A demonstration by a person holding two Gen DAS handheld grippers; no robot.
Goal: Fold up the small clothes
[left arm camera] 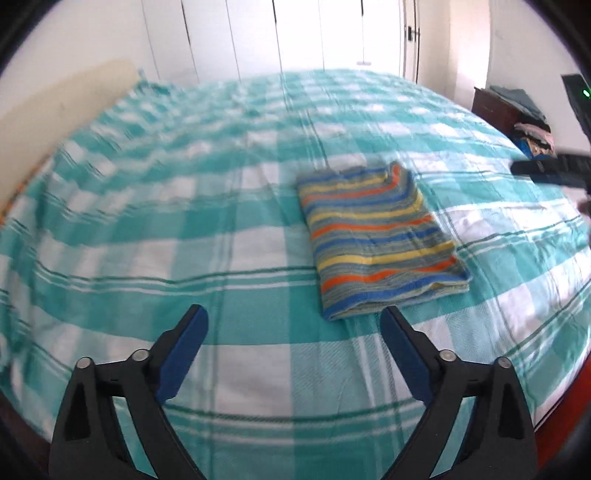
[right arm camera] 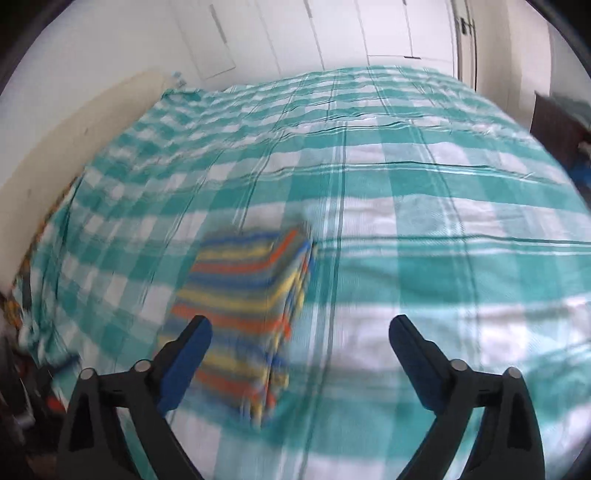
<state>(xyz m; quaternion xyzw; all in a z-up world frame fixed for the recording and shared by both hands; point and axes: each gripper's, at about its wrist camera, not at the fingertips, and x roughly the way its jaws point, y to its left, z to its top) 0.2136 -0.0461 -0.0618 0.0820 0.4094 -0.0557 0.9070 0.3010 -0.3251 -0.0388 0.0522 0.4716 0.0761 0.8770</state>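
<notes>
A small striped garment (left arm camera: 380,236), in blue, yellow, orange and grey, lies folded into a neat rectangle on the teal-and-white checked bedspread (left arm camera: 184,229). My left gripper (left arm camera: 295,317) is open and empty, above the bed just in front and to the left of the garment. In the right wrist view the same folded garment (right arm camera: 247,310) lies blurred at lower left. My right gripper (right arm camera: 301,326) is open and empty above the bedspread (right arm camera: 424,221), its left finger over the garment's near edge. The right gripper's dark body (left arm camera: 554,170) shows at the far right of the left wrist view.
A cream headboard (left arm camera: 55,110) runs along the bed's left side. White wardrobe doors (left arm camera: 295,33) stand behind the bed. A dark wooden cabinet (left arm camera: 495,107) with piled clothes (left arm camera: 535,136) stands at the right of the bed.
</notes>
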